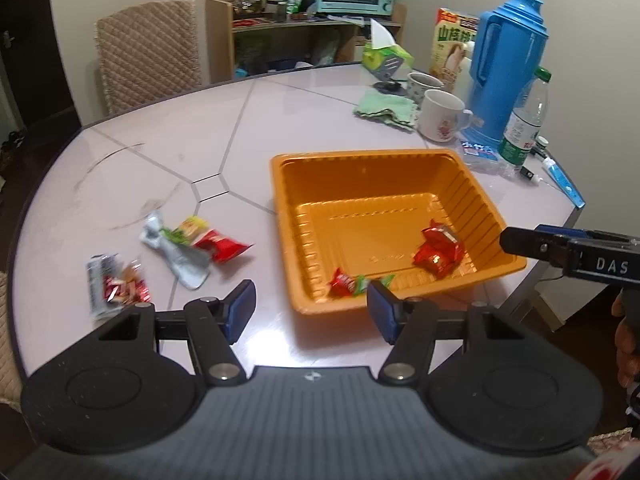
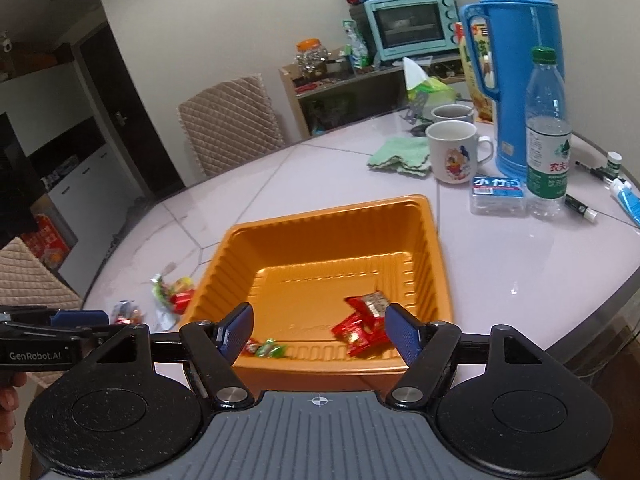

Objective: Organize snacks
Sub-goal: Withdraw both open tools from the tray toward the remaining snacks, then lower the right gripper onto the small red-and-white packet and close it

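Snacks (image 2: 362,326) in orange tray (image 2: 332,216)

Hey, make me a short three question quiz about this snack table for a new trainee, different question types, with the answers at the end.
1. True or false: the orange tray already holds some snacks.
2. Multiple choice: where do the loose snack packets still outside the tray lie? A) to the tray's left in the left wrist view, B) behind the blue thermos, C) on the green cloth.
3. Fill in: the jaws of the left hand-held gripper and the right hand-held gripper are both ____, with nothing held.

Key: 1 true; 2 A; 3 open.
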The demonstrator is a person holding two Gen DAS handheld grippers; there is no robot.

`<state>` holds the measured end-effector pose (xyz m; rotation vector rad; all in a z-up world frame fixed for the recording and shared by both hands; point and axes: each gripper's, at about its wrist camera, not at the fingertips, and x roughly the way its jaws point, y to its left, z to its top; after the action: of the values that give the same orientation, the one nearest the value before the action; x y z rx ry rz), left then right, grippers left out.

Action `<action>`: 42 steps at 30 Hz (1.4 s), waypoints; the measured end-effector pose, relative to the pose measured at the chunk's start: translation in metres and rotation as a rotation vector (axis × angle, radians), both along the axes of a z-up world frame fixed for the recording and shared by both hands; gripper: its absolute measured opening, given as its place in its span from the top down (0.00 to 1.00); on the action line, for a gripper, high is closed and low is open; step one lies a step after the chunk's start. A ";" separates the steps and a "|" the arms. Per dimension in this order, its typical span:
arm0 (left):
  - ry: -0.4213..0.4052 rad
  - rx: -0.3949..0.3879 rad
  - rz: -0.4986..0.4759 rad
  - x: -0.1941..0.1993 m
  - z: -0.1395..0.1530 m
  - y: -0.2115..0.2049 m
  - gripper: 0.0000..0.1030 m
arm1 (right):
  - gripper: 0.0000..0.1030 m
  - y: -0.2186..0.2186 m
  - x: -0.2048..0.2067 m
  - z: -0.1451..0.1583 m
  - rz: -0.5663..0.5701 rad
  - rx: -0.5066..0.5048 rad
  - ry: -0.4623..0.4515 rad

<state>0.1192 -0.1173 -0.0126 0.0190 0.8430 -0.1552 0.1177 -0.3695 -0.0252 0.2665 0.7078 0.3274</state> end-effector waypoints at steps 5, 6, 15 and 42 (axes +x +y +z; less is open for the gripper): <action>0.005 -0.004 0.034 -0.014 0.001 0.023 0.43 | 0.30 0.018 -0.006 0.000 0.027 0.004 0.011; 0.006 -0.006 0.041 -0.017 0.000 0.028 0.43 | 0.30 0.022 -0.008 0.000 0.027 0.005 0.015; 0.021 -0.020 0.086 -0.026 -0.011 0.087 0.43 | 0.30 0.068 -0.016 -0.004 0.037 0.036 0.054; 0.082 -0.005 0.187 0.012 -0.051 0.238 0.44 | 0.32 0.282 0.040 -0.054 0.325 -0.094 0.089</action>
<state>0.1310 0.1210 -0.0637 -0.0712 0.9214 0.0181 0.1581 -0.0880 -0.0793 0.0760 0.8533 0.5926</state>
